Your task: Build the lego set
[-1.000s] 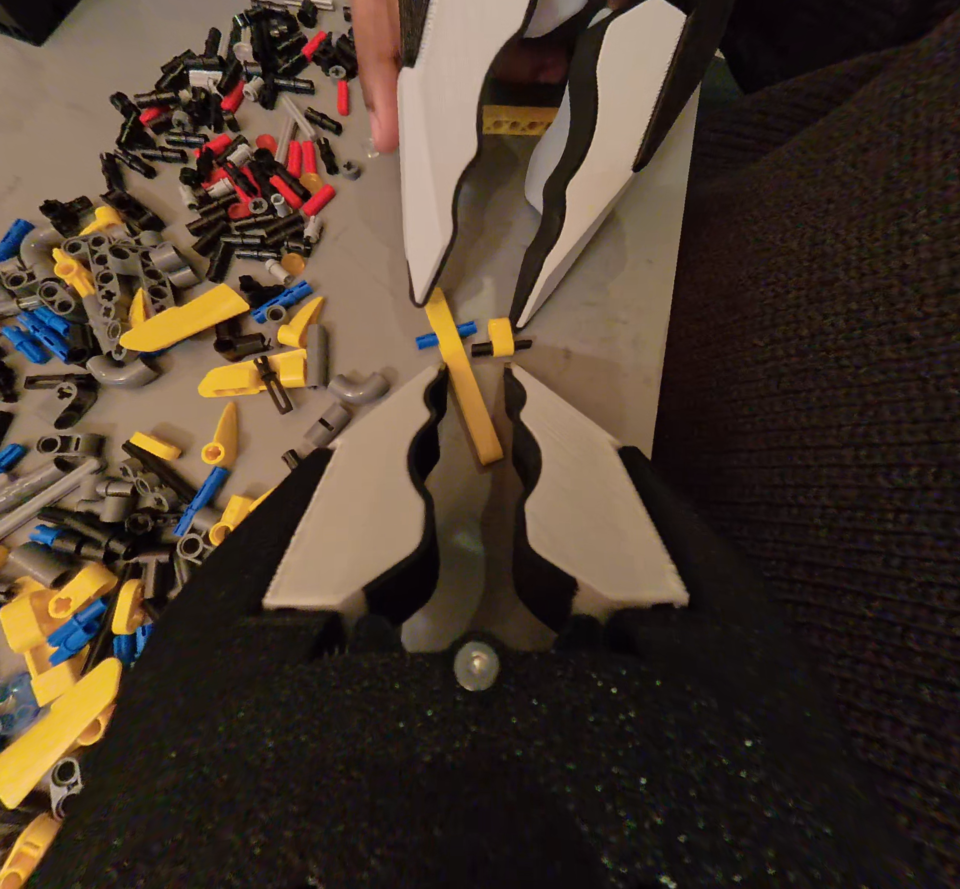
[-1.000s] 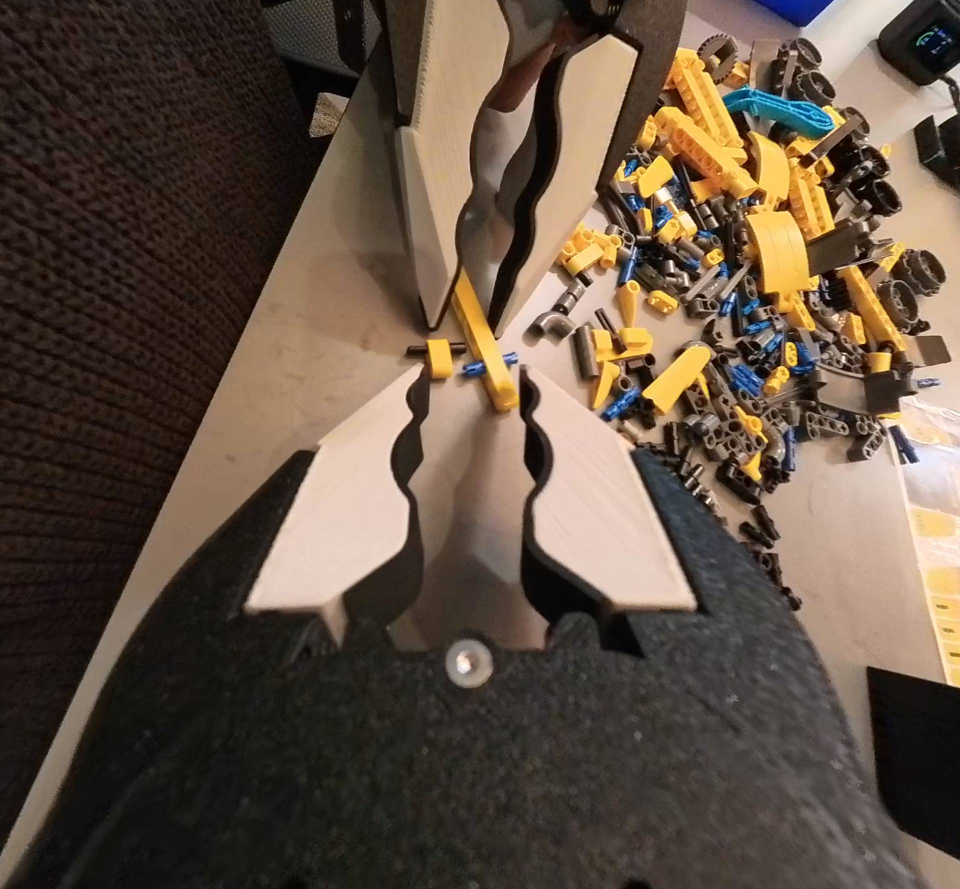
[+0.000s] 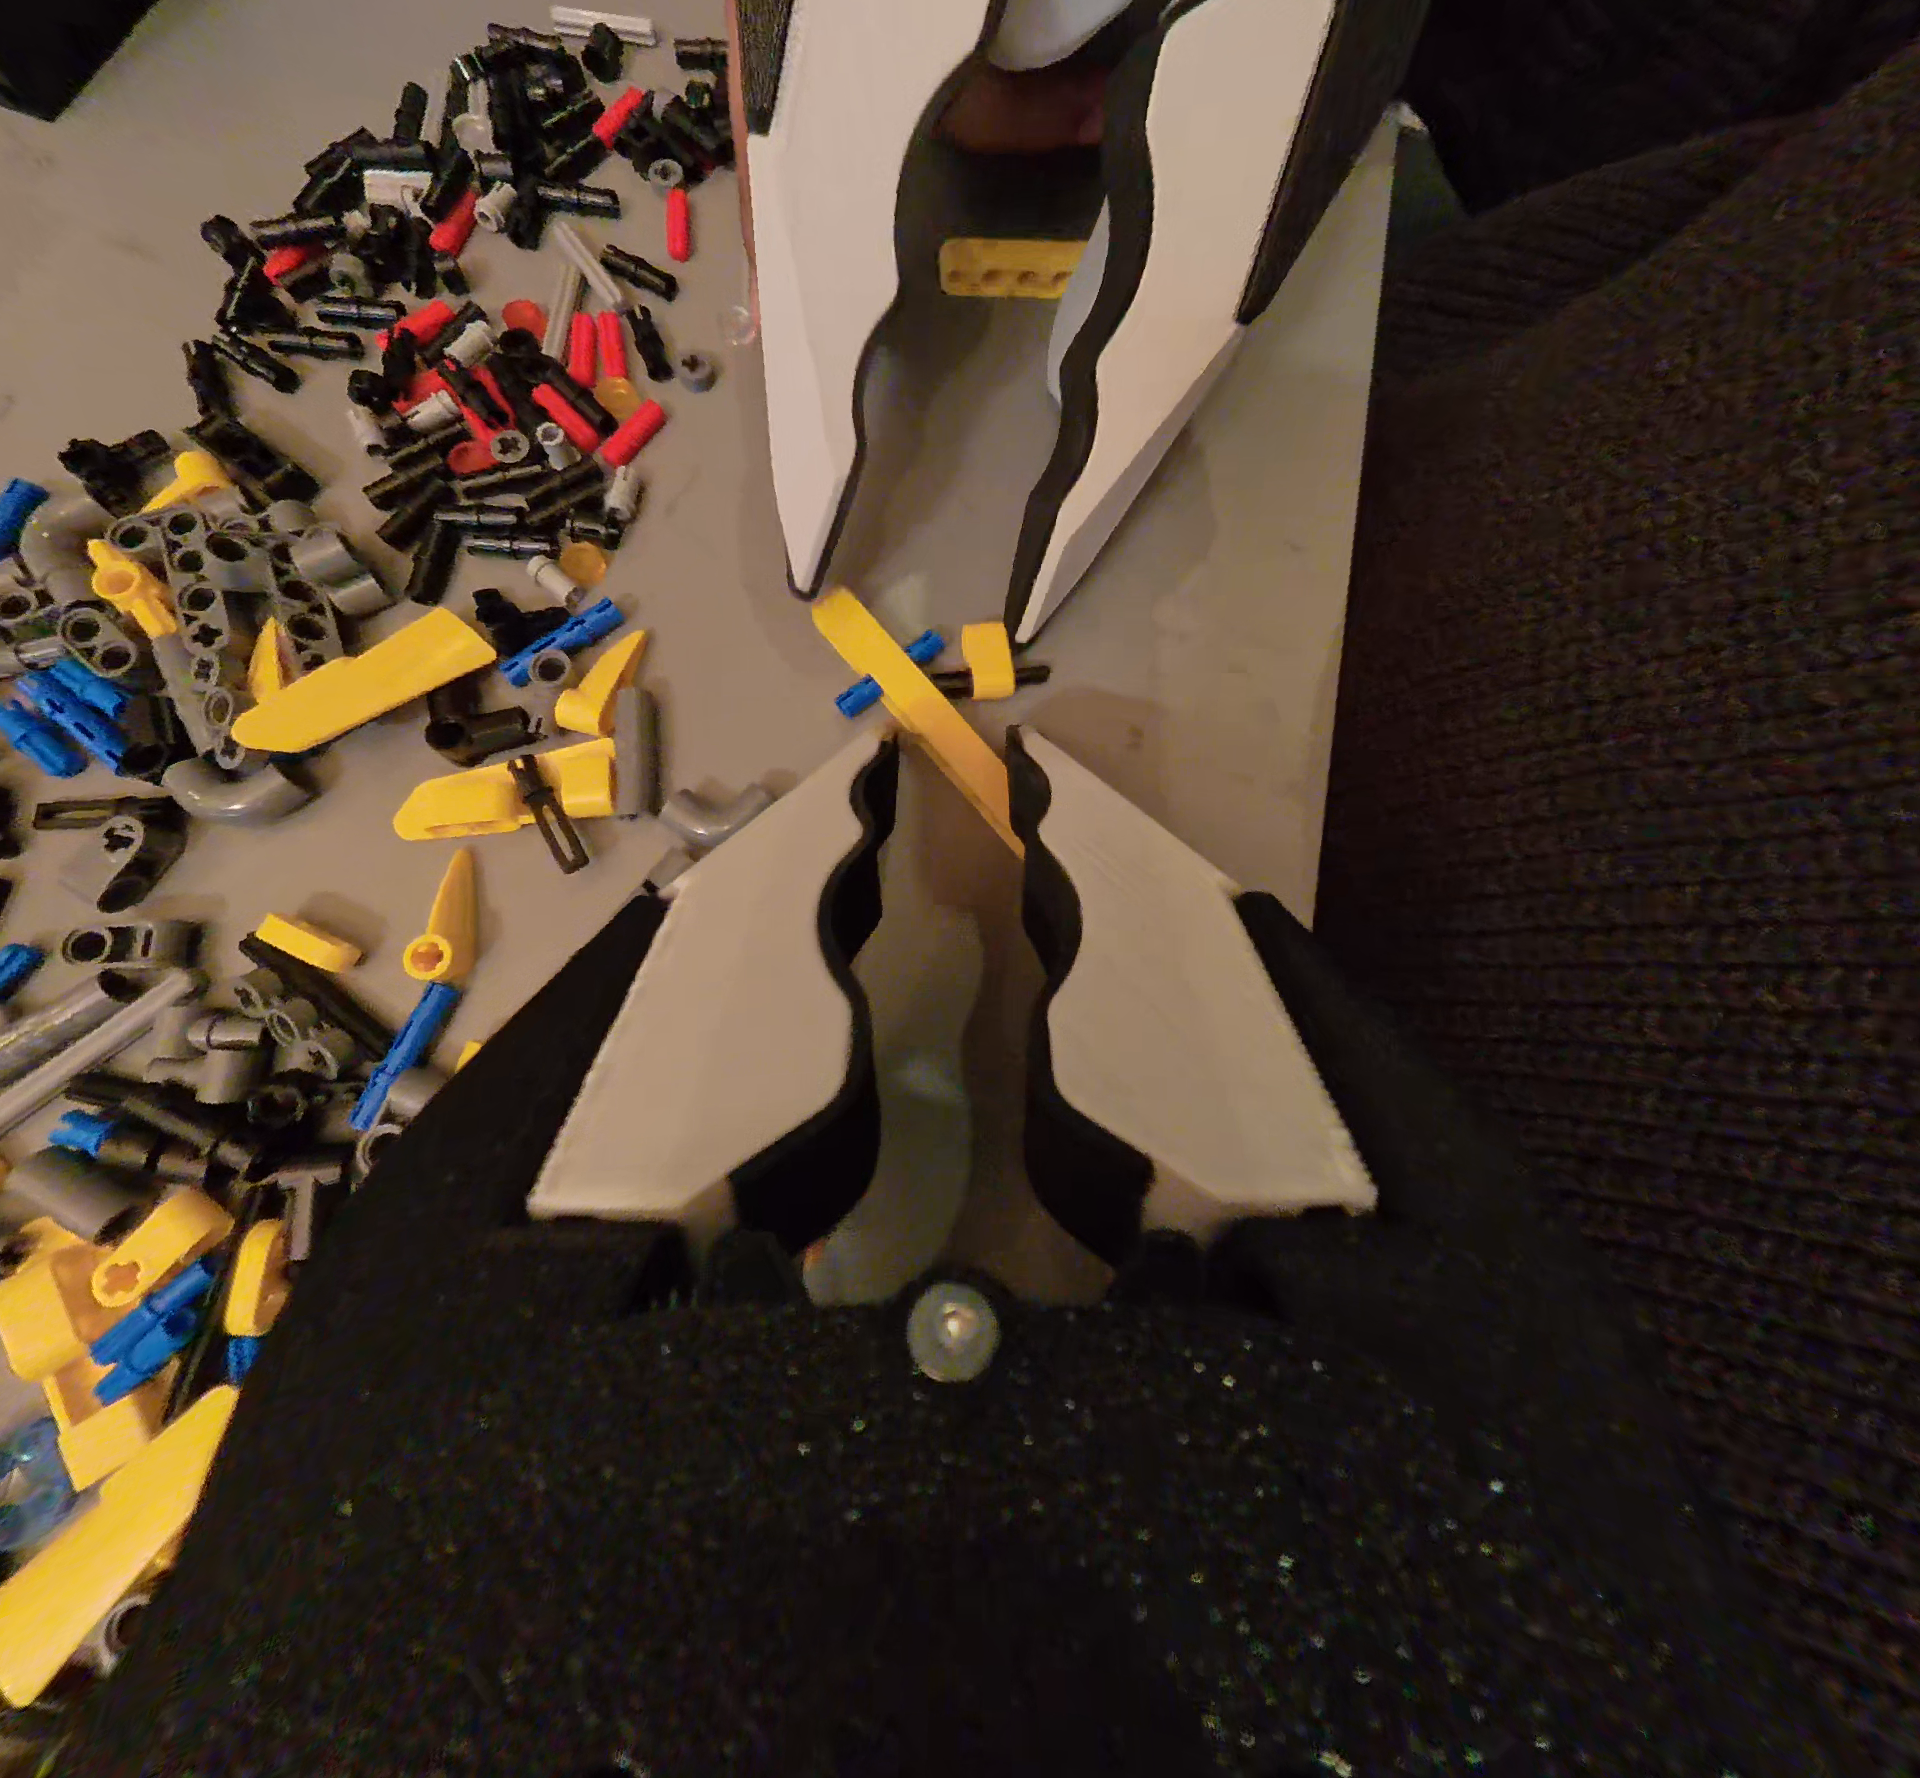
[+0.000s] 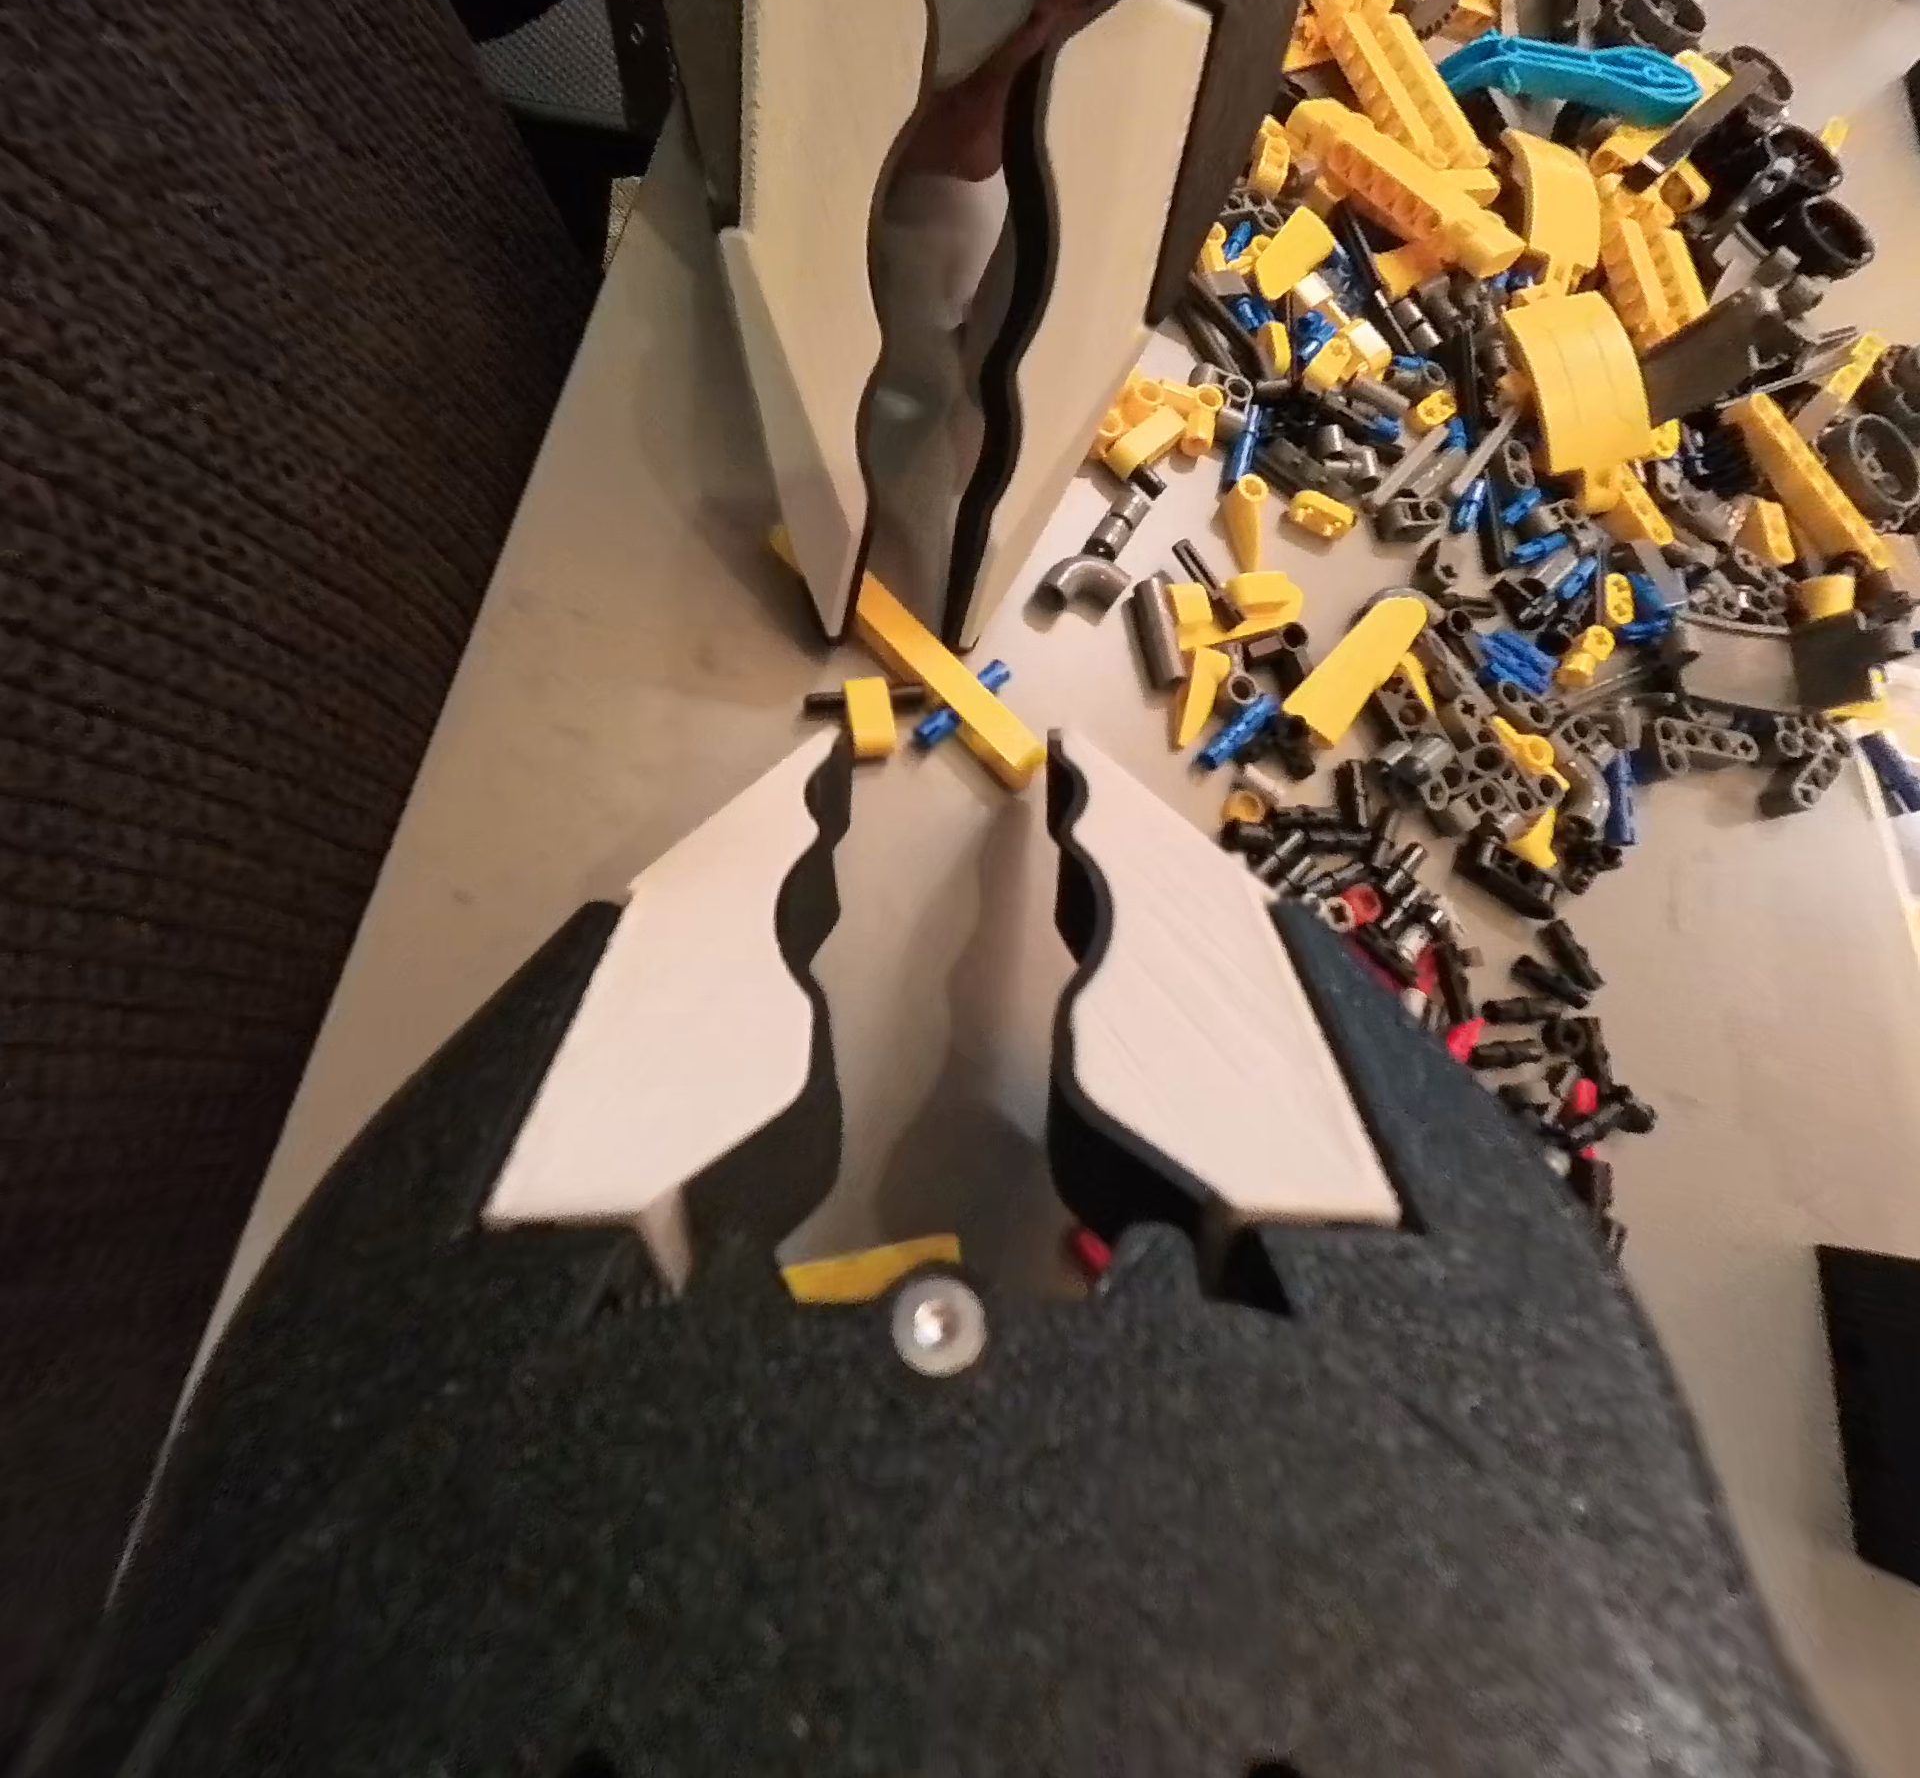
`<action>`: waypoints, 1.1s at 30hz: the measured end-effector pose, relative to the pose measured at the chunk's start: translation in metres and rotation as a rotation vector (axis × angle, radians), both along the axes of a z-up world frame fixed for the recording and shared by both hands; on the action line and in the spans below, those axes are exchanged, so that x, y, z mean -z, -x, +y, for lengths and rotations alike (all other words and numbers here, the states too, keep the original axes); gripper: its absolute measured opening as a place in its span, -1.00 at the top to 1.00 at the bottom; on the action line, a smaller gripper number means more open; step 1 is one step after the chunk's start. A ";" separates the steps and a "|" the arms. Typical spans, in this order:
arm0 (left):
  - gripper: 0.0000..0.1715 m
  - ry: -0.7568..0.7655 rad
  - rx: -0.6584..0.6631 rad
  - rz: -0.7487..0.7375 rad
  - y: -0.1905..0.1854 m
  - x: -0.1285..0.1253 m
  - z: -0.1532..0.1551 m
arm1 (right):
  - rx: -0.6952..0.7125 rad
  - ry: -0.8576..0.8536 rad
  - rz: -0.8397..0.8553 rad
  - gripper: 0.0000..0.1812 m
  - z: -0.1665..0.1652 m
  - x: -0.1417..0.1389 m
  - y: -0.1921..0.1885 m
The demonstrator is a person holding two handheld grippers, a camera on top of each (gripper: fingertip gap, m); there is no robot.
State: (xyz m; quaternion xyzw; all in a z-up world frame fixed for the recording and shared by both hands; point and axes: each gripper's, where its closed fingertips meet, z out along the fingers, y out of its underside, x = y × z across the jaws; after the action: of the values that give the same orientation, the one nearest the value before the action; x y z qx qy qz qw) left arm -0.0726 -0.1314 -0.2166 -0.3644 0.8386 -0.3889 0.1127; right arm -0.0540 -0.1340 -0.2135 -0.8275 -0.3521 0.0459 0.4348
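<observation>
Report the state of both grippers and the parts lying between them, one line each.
left gripper: open, tips either side of the yellow beam.
right gripper: open, empty.
yellow beam: flat on the table.
blue pin: crosses the beam.
small yellow piece: threaded on a black axle.

The near end of the yellow beam point(image 3: 940, 726) is hidden behind a finger point(image 3: 1164, 990) of the left gripper. The brick pile point(image 3: 156, 1053) is cut by the left edge.
</observation>
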 end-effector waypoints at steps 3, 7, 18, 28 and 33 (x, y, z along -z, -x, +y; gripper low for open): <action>0.76 -0.003 -0.014 -0.011 -0.002 -0.001 0.002 | 0.004 0.000 0.001 0.58 0.000 0.000 -0.001; 0.82 -0.020 -0.032 -0.069 -0.004 -0.006 0.008 | 0.002 -0.005 -0.006 0.58 0.000 0.000 -0.001; 0.99 -0.031 -0.025 -0.099 -0.004 -0.008 0.010 | -0.003 -0.033 -0.035 0.59 0.002 -0.002 -0.001; 0.75 0.043 -0.082 -0.026 -0.001 -0.008 0.008 | -0.007 -0.034 -0.031 0.59 0.004 -0.002 0.000; 0.75 -0.022 -0.083 -0.034 -0.004 -0.002 0.008 | -0.008 -0.035 -0.032 0.59 0.005 -0.002 0.001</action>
State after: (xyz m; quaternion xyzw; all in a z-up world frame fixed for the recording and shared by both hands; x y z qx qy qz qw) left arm -0.0689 -0.1239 -0.2148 -0.3908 0.8250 -0.3808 0.1471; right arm -0.0551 -0.1291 -0.2115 -0.8191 -0.3630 0.0282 0.4432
